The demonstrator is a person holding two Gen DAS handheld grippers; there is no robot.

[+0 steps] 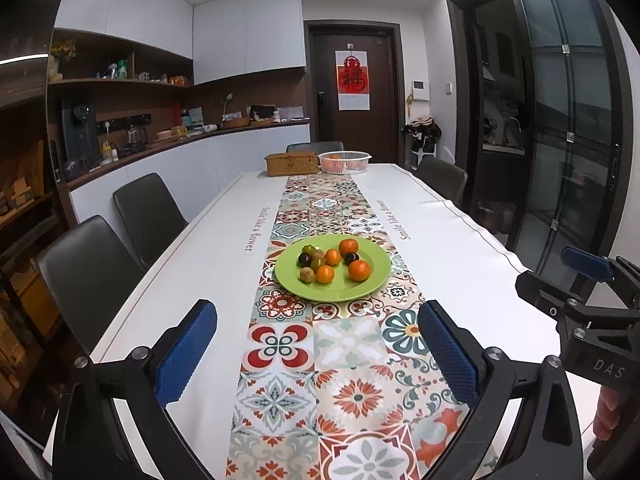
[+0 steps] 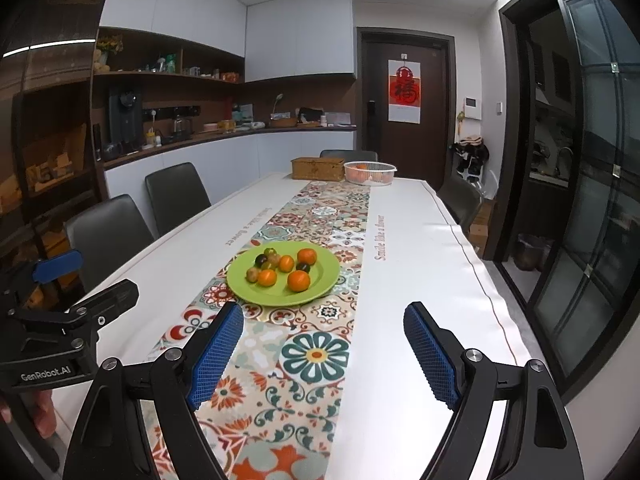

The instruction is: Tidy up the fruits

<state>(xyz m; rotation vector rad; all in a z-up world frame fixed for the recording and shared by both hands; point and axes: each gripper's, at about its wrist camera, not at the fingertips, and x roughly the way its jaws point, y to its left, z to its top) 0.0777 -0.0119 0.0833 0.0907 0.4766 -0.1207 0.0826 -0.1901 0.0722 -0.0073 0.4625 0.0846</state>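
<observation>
Round lime-green plastic plate (image 1: 333,268) holds small orange and dark fruits (image 1: 359,270), mid tabletop (image 1: 200,264). Your left tongs (image 1: 318,350) and right tongs (image 2: 324,354), short of plate, gape empty. Risk: round fruits roll off plate if you nudge one.

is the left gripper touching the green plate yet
Apart. The left wrist view shows the left gripper open and empty, with a stretch of patterned runner between its fingertips and the green plate.
</observation>
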